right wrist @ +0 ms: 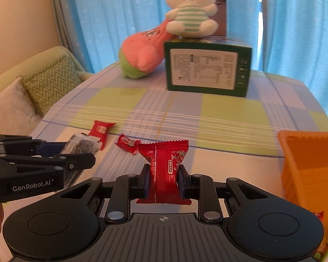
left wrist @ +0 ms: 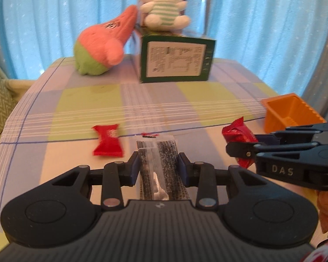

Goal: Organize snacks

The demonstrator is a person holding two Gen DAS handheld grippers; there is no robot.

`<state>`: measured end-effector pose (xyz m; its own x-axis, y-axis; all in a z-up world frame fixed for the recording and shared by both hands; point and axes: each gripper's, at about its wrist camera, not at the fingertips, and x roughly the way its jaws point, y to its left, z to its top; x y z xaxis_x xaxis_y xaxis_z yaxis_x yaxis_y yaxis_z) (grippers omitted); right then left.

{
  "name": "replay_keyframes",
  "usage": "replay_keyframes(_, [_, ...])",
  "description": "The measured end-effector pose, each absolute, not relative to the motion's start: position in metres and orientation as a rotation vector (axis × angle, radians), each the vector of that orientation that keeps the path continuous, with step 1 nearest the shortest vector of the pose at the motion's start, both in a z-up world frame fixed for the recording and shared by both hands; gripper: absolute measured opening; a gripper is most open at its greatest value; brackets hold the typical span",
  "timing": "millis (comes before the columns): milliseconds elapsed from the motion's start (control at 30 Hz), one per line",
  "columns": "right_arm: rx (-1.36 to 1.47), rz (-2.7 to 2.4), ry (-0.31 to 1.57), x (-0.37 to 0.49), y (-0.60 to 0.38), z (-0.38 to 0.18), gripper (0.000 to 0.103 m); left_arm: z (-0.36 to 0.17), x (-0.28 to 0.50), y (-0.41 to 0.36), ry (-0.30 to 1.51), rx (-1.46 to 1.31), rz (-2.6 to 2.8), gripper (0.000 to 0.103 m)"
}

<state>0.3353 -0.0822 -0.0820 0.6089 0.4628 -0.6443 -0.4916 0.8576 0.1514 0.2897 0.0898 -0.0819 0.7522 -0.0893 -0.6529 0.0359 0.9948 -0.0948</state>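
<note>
My left gripper (left wrist: 157, 168) is shut on a clear packet of black sesame snack (left wrist: 158, 159), held above the table; it also shows in the right wrist view (right wrist: 81, 148). My right gripper (right wrist: 163, 179) is shut on a red snack packet (right wrist: 165, 170), seen from the left wrist view too (left wrist: 238, 135). The two grippers are side by side. A flat red candy packet (left wrist: 107, 142) lies on the checked cloth (left wrist: 76, 100), also in the right wrist view (right wrist: 100, 130). A small red candy (right wrist: 126, 143) lies near it. An orange bin (right wrist: 310, 166) stands at the right.
A green box (right wrist: 207, 69) stands at the back with a white bunny plush (right wrist: 190, 11) on top. A pink and green plush (right wrist: 142, 54) leans beside it. A sofa with a zigzag cushion (right wrist: 52, 80) is off the table's left edge. Blue curtains hang behind.
</note>
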Motion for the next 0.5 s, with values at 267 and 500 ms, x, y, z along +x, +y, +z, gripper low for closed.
replay_keyframes(267, [0.005,0.470,0.713,0.316,-0.120,-0.067,0.025,-0.067,0.280,0.051,0.695,-0.067,-0.157,0.033])
replay_keyframes(500, [0.016,0.424,0.677,0.295,-0.141,-0.056,0.025,-0.051,0.273,0.033,0.660,-0.065,-0.196,0.033])
